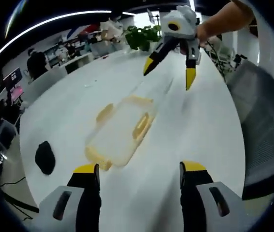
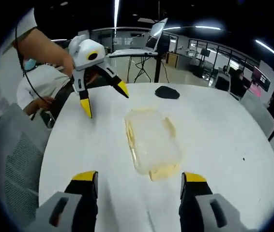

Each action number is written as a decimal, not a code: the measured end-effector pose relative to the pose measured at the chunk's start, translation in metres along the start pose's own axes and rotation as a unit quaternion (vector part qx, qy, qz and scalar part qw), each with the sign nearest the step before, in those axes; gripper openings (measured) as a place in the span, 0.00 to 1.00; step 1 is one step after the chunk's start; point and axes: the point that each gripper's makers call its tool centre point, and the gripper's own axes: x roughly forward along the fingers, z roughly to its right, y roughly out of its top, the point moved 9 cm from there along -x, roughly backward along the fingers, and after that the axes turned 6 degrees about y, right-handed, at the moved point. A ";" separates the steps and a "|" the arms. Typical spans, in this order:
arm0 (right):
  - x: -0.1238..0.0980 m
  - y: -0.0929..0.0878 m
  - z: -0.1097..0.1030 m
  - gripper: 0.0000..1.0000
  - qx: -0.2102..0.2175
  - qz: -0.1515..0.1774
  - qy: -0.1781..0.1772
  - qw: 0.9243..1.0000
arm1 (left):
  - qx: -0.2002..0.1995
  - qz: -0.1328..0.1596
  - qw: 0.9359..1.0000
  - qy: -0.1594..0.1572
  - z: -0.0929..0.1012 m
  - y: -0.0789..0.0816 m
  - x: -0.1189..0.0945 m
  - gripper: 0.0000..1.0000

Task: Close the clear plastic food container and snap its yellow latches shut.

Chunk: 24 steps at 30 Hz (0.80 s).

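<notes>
Left gripper (image 1: 139, 168): yellow-tipped jaws spread wide apart, holding nothing, above the white round table (image 1: 200, 130).
Small black object (image 1: 45, 157): lies on the table left of the container, near the table's edge.
Clear plastic food container with yellow latches (image 1: 122, 130): rests on the table, between the two grippers, touched by neither; whether its latches are snapped I cannot tell.
Right gripper (image 1: 168, 72): held in a hand (image 1: 209, 29) beyond the container, jaws spread apart, empty.
Grey mesh chair (image 1: 263, 130): beside the table's right edge.

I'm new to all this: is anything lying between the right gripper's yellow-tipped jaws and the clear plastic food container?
No. In the right gripper view, bare white table separates the right gripper from the clear plastic food container.
</notes>
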 end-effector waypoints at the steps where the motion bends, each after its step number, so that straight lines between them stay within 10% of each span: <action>1: 0.001 0.000 0.001 0.68 -0.004 -0.002 0.001 1.000 | 0.001 -0.002 1.000 0.001 -0.002 0.000 0.000 0.65; 24: 0.017 0.002 0.024 0.64 -0.036 -0.039 0.014 0.998 | 0.066 -0.035 0.997 -0.024 -0.028 -0.006 0.020 0.62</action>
